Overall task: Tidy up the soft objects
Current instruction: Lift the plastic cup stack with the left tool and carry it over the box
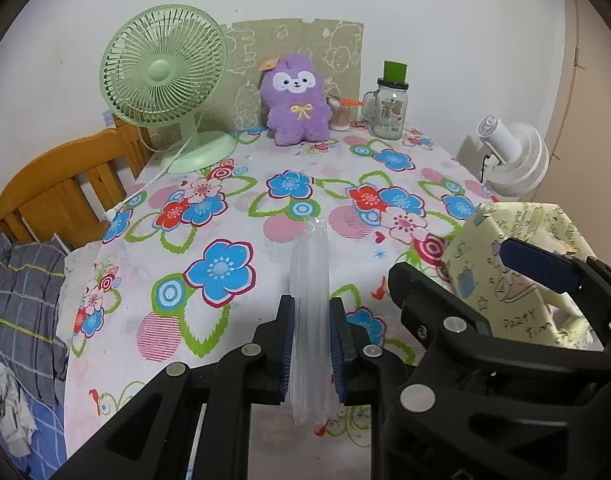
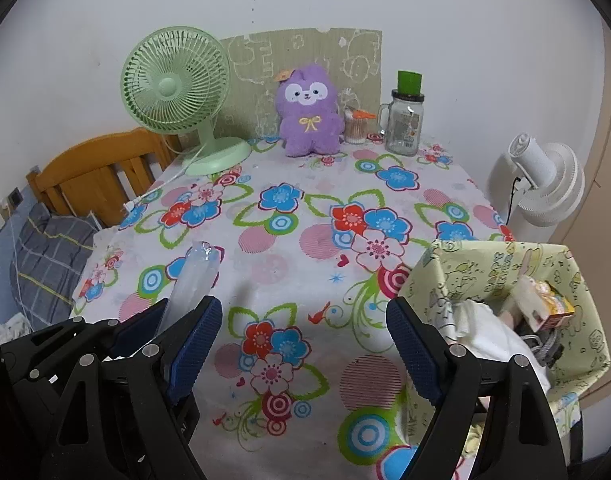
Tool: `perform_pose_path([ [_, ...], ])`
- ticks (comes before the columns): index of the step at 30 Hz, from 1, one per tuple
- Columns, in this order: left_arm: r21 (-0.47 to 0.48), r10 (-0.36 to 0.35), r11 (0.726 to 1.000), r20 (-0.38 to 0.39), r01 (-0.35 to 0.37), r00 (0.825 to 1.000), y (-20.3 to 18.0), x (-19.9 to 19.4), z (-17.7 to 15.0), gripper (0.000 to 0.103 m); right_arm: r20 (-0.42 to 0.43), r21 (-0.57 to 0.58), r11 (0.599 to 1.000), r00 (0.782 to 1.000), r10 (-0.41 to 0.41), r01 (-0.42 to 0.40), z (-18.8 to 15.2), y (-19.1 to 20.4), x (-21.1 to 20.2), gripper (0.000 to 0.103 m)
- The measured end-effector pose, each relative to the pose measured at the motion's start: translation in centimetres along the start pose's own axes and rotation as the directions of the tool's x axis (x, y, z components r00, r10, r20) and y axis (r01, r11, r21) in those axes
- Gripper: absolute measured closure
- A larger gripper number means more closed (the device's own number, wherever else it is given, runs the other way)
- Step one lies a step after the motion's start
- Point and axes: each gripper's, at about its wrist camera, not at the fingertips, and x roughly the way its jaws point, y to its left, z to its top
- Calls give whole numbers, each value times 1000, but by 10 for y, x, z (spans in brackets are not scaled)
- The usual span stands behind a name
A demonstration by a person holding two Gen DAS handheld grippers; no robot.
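Flowered tablecloth [image 1: 265, 240] over a table against a pale wall; green fan [image 1: 163, 66], purple plush [image 1: 297, 100] and glass jar [image 1: 387, 110] lined up along the back edge. Left gripper [image 1: 311, 350] clamped on a clear, ribbed plastic packet [image 1: 309, 276], held upright above the cloth, pads pressing its lower part. Right gripper [image 2: 305, 344] with jaws wide apart, nothing between them, just beside the yellow printed fabric bin [image 2: 437, 276] at the table's right edge. Packet probably light, limp and slick: likely to flop or slide. Best gripped low across the flat, as now. Plush looks soft and squashy; best taken round the body, not the ears.
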Motion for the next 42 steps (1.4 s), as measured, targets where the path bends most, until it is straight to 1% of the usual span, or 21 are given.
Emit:
perform_pose_path([
  [11,11,-10,1000,40,10,999,-17,-23,3,88,39,-24,1000,999,-3,4,3,-10,-27,16],
  [19,17,-18,1000,43,17,999,-33,-28,5,88,45,-33,999,999,-7,8,3,-25,-37,16],
  [33,60,-48,997,56,45,997,-75,-31,12,88,64,-13,998,997,-52,53,0,-68,-53,16],
  [42,98,-61,994,60,55,996,-106,-28,17,88,76,25,997,994,-74,72,-5,-99,-59,16],
])
